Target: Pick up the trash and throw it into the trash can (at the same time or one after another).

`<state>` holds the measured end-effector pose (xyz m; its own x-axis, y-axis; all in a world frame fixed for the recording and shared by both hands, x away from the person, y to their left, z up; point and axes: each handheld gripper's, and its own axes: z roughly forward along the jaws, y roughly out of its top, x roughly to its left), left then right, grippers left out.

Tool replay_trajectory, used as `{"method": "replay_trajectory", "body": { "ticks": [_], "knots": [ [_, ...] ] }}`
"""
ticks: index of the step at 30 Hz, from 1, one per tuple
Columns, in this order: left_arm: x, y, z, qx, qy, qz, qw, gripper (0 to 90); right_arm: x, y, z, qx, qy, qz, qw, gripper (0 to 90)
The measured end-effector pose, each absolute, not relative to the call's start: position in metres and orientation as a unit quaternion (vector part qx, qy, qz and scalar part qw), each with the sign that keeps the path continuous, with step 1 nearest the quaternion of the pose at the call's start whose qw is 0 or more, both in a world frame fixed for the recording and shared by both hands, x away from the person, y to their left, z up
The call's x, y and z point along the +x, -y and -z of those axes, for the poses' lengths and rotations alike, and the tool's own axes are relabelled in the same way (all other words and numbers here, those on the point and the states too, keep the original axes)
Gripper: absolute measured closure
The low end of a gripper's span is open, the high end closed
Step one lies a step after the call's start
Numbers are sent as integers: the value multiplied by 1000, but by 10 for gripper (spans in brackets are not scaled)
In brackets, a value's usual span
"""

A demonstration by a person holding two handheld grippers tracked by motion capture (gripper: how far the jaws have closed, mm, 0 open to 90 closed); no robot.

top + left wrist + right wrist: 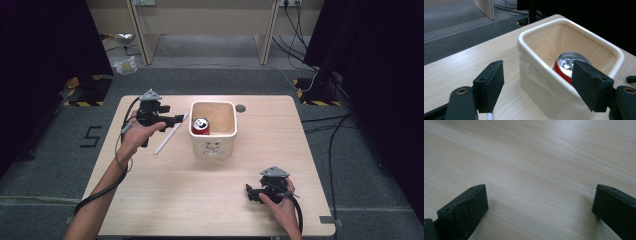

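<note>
1. The bench (210, 200) is big, flat, pale wood with soft grain lines.
2. A cream bin (213, 145) with round corners and a thin plastic liner stands near the middle of the far edge.
3. The left gripper (176, 119) hangs just beside the bin's left wall, jaws spread wide and holding nothing.
4. The right gripper (248, 189) rests low near the bench's near right corner, jaws spread, nothing between them.
5. A white straw (168, 136) lies just left of the bin, thin and smooth.
6. A shiny red can (201, 125) stands inside the bin, at its left side.
7. I think the straw comes next: go slow, pinch its middle.
</note>
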<state>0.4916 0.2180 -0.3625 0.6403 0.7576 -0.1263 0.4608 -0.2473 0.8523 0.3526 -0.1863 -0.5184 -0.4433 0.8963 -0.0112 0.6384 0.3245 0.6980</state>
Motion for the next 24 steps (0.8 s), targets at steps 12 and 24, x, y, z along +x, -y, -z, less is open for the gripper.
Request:
{"method": "replay_trajectory", "body": {
  "ticks": [12, 24],
  "knots": [
    [501, -235, 395, 770, -422, -163, 451, 236, 353, 186, 518, 487, -788, -317, 203, 2],
    [516, -240, 430, 770, -443, -173, 425, 208, 352, 186, 518, 487, -788, -317, 203, 2]
  ]
}}
